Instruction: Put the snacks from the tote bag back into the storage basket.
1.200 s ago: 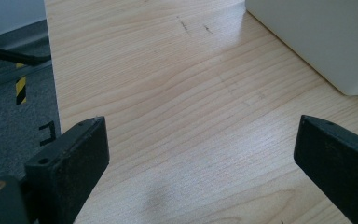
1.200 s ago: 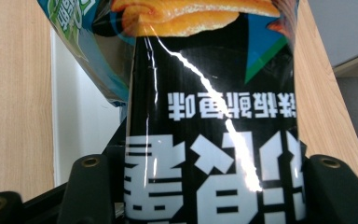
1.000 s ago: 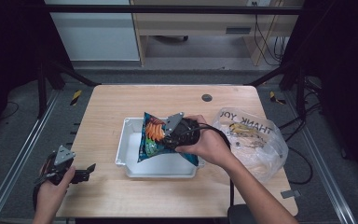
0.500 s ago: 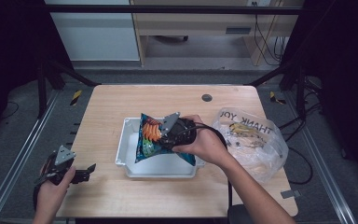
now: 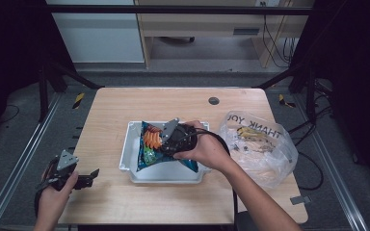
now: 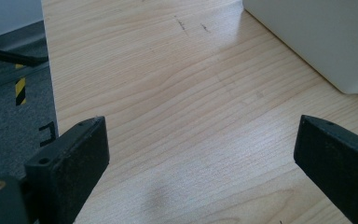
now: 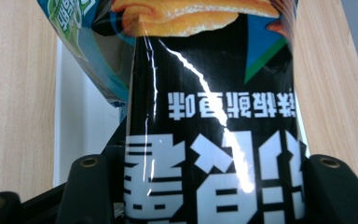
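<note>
Now holding a snack bag (image 5: 153,144) with the right gripper (image 5: 166,143), jaws squeezed on the bag from both sides. Seen close up in the right gripper view as a shiny black bag (image 7: 214,135) with big white letters upside down (orange chips drawn near the top). Sitting over a white tray (image 5: 130,163) in the middle of the wooden table (image 5: 115,110), partly inside it; hard to tell whether resting on the tray floor or lifted a little.

Off by the near left edge of the table, the left gripper (image 5: 84,179), held in a hand (image 5: 53,195), well apart from the tray. Wide open jaws, with nothing between them but bare wood (image 6: 186,107). White tray corner (image 6: 326,42) at the top right of the left gripper view, with grey floor (image 6: 9,116) past the table edge.

Just right of the tray, a clear plastic bag (image 5: 262,147) with printed words and something yellow inside, close beside the right forearm. Farther back, a small dark round hole (image 5: 214,100) in the tabletop. Nothing lying between the left gripper and the tray.
</note>
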A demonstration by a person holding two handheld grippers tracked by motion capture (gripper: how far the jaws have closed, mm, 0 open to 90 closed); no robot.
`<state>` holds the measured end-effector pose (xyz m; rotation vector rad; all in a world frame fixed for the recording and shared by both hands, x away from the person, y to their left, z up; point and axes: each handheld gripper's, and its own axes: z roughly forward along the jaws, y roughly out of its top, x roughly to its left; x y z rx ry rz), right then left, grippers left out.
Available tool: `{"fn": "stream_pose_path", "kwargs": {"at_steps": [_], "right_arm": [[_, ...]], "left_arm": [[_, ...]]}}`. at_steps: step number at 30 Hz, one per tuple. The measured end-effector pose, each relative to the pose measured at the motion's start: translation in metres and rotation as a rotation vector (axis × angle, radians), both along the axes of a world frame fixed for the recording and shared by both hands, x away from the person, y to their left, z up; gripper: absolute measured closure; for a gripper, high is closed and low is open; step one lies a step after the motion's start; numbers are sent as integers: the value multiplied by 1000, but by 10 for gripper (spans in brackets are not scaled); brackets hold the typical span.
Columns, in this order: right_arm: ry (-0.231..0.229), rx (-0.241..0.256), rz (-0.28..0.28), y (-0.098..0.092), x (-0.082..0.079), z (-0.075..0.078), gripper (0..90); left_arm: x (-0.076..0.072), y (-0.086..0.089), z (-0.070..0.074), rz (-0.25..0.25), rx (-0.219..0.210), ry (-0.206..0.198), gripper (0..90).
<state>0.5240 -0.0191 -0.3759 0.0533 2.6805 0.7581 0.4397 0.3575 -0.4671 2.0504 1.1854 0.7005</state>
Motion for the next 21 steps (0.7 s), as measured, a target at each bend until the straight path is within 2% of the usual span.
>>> {"fn": "stream_pose_path", "kwargs": {"at_steps": [8,21], "right_arm": [[9,6,-12,0,4,-9,418],[45,-29,-6,4,8,-30,417]], "left_arm": [[0,-1,0,-2,0,0,29],[1,-1,-1,-6,3,2,29]]}}
